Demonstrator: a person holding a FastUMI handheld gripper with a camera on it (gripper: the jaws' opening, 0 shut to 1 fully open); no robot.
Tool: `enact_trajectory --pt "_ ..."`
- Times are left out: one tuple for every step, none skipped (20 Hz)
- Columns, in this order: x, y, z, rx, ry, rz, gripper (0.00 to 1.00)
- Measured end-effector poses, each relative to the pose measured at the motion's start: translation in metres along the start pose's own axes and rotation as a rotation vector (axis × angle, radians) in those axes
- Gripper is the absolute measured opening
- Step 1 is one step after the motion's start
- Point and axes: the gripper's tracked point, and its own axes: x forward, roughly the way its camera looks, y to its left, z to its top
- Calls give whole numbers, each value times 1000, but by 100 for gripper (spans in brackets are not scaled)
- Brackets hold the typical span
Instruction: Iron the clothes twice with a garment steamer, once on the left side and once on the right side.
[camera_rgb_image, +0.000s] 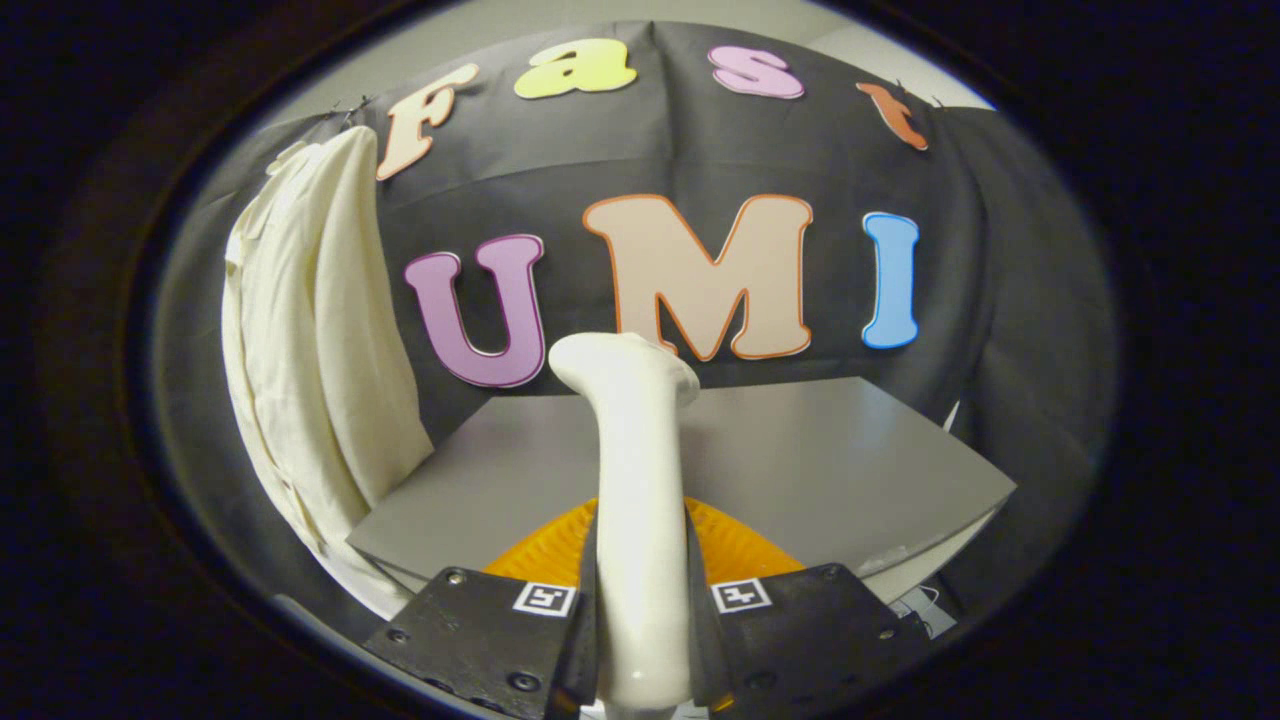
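White steamer (637, 470) clamped upright between both tongs (640, 610) fingers.

Cream steamer (638, 480), cream garment (320, 340), perhaps orange mat (740, 550)

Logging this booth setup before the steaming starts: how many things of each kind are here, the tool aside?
Garment steamer, white, upright, clamped between the fingers of the tool: 1
Cream garment hanging on the booth's wall beside the table: 1
Grey table: 1
Orange ridged thing on the table just ahead of the fingers: 1
Total: 4
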Motion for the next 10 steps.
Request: enact_trajectory --pt "-10 2 -6 20 18 -13 35" --pt "-20 8 -9 40 19 -20 35" --pt "-30 14 -12 44 22 -27 35" --pt "-43 21 -13 44 15 -37 35" --pt "-57 31 -12 46 -1 -38 36" --pt "-71 42 -14 48 -11 -32 36" --pt "-85 53 -16 50 -18 -29 36" --pt "-100 64 -18 43 -29 -31 36" --pt "-112 72 -20 38 -31 -33 35" --pt "-125 81 -24 44 -31 -31 35"
